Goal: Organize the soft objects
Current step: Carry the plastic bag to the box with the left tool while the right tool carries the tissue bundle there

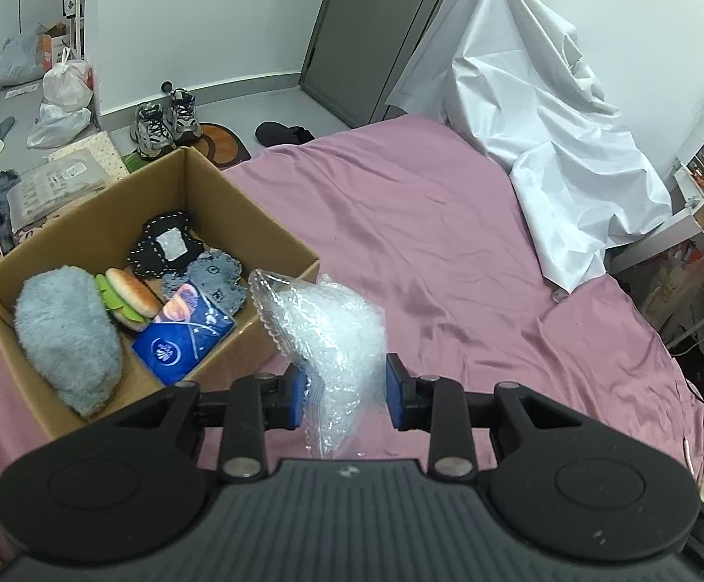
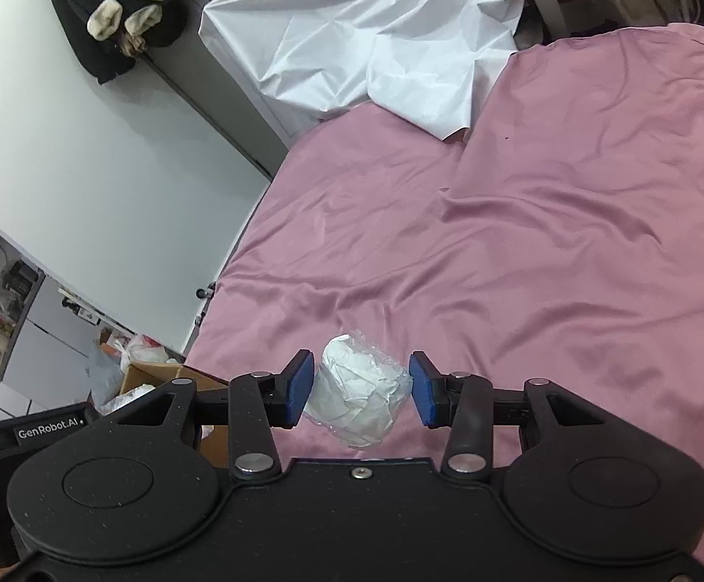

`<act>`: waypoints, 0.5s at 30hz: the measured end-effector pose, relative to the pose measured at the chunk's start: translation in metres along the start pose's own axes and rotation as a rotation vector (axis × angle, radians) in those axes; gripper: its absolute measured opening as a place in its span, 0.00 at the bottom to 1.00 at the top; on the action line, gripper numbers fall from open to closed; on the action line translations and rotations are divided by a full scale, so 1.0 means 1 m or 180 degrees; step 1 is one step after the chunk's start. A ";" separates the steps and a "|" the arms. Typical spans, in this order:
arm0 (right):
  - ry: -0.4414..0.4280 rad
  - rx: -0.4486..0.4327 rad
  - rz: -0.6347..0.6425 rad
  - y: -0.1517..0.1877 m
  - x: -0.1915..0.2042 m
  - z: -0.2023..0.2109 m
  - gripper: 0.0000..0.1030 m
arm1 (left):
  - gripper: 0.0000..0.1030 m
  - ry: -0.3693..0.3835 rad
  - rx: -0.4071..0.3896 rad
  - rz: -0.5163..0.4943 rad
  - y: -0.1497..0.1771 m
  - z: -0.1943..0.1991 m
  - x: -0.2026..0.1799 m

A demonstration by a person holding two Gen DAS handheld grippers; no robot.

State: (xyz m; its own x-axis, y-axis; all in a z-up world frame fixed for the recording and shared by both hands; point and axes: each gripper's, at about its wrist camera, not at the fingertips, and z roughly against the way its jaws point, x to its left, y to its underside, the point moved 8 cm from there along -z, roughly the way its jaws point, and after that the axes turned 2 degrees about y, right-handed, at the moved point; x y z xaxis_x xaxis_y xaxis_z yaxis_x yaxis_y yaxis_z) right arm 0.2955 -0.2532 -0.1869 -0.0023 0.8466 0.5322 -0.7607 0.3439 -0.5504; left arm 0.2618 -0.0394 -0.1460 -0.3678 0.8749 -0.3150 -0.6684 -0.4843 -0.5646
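In my left gripper (image 1: pixel 347 390) I hold a bag of bubble wrap (image 1: pixel 325 334); the two blue pads press its sides and the clear, crinkled plastic bulges up between them. The bag has a zigzag edge at its top and it hangs over the pink bedsheet (image 1: pixel 424 252), just beside the near right corner of the cardboard box (image 1: pixel 250 213).

The box is open, with stiff brown walls. Inside I see a fluffy grey-blue plush (image 1: pixel 68 334), a soft toy hamburger (image 1: pixel 131 298) with green felt leaves, a glossy blue tissue pack (image 1: pixel 184 334), a grey cloth piece (image 1: pixel 218 283) and a black cloth piece with white stitching (image 1: pixel 165 245).

My right gripper (image 2: pixel 361 390) has its jaws half apart around a roll of white paper in thin clear film (image 2: pixel 359 395). The roll is wrinkled and cylinder-shaped. The left pad touches the film; on the right side I cannot tell if the pad touches or a thin gap remains, so I cannot say if it is gripped.

The sheet is smooth and satin-like, with long folds. A crumpled white cloth (image 1: pixel 541 140) lies over the far end of the bed. On the floor past the box stand grey sneakers (image 1: pixel 167 121) and white plastic bags (image 1: pixel 63 97).
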 end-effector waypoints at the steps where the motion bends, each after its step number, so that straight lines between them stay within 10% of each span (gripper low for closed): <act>1: 0.0000 -0.0015 -0.0003 0.001 0.001 0.003 0.41 | 0.30 0.0006 -0.0001 -0.0002 0.000 0.003 0.001; 15: -0.0103 -0.0237 0.0079 0.022 0.027 0.048 0.41 | 0.30 0.0090 -0.0021 -0.0044 0.005 0.039 0.025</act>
State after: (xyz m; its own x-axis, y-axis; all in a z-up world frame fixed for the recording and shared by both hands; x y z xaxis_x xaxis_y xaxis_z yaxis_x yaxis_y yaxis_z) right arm 0.2478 -0.2418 -0.1537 -0.0424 0.8421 0.5376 -0.7098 0.3533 -0.6094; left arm 0.2236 -0.0199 -0.1270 -0.3401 0.8811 -0.3287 -0.6689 -0.4723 -0.5740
